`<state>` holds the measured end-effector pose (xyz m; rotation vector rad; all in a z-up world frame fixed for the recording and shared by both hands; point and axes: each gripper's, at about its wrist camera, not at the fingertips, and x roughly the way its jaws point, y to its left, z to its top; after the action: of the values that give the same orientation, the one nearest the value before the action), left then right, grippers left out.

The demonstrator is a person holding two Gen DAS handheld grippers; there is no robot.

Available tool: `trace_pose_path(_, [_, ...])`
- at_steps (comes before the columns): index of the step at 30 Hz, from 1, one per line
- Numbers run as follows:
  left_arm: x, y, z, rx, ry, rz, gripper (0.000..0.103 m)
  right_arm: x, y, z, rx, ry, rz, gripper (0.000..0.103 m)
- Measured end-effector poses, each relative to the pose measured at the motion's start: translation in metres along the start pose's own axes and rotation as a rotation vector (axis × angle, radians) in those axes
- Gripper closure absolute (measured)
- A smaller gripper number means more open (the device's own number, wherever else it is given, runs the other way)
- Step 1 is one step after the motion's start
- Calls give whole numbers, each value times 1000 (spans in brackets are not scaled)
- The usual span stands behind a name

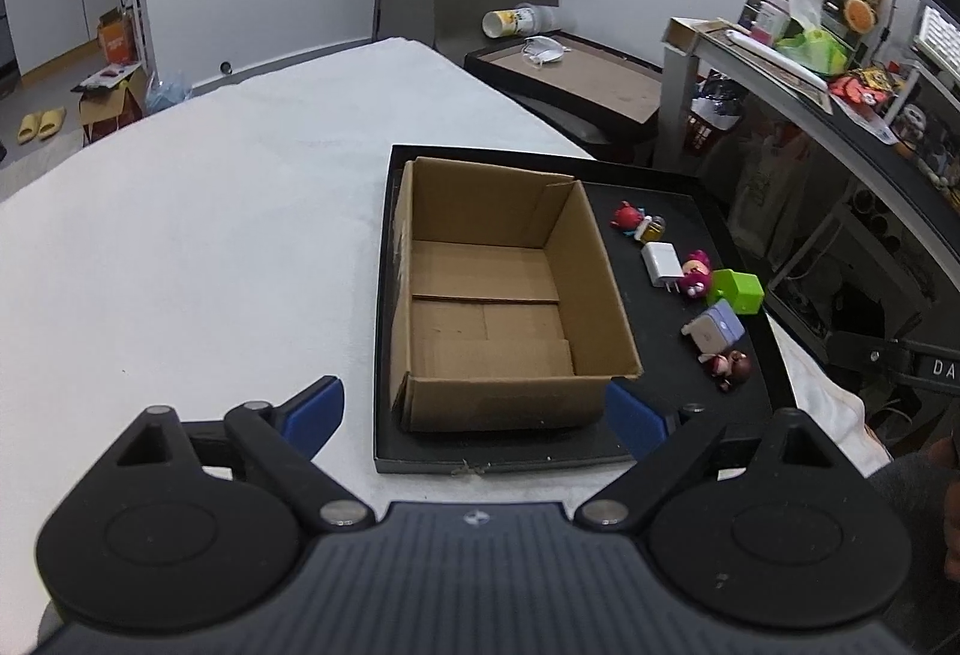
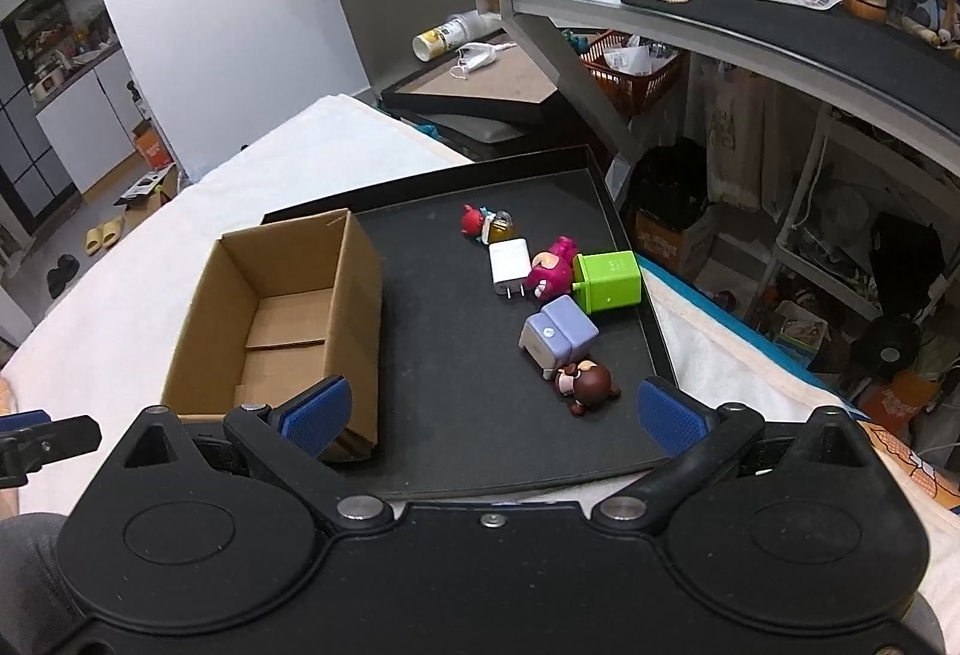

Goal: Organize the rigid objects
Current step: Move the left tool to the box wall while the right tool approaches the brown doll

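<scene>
**Empty box, seven small things waiting in a tight row**

Both tools hang above the near edge of the black tray (image 2: 456, 367), and neither carries anything. The left gripper (image 1: 474, 415) has its blue fingers (image 1: 315, 409) spread wide, straddling the near wall of the cardboard box (image 1: 498, 295). The right gripper (image 2: 492, 412) is spread just as wide, with the brown figurine (image 2: 585, 382) lying between and just beyond its tips.

The box sits at the tray's left side, open and bare inside. To its right the objects run in a line: a red figurine (image 2: 472, 220), a small yellow bottle (image 2: 501, 229), a white charger (image 2: 510, 268), a pink figurine (image 2: 552, 268), a green cube (image 2: 609, 280), a lilac charger (image 2: 558, 337), then the brown one.

The trouble I'd expect comes from crowding. The brown figurine touches the lilac charger, and the pink one is wedged between white and green, so fingers closing on one could shove a neighbour toward the tray's low rim. The figurines look rounded and glossy, likely to squirt out of a pinch. The light box could also skid if nudged.

The tray rests on a white cloth-covered worktop (image 1: 210, 187). Around it are a grey chair, a cluttered desk and slippers on the floor.
</scene>
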<state>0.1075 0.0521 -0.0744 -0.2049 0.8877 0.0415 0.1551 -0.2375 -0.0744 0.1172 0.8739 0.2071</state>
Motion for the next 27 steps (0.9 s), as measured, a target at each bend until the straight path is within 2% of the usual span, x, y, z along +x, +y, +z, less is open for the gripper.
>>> trace_pose_path(9, [28, 12, 9, -29, 29, -1, 19, 31, -7, 13, 11, 52, -15, 4])
trace_pose_path(18, [58, 22, 13, -68, 68, 0, 33, 68, -28, 27, 76, 145, -13, 10])
trace_pose_path(27, [85, 30, 12, -91, 97, 15, 41, 109, -53, 34, 139, 241, -45, 17])
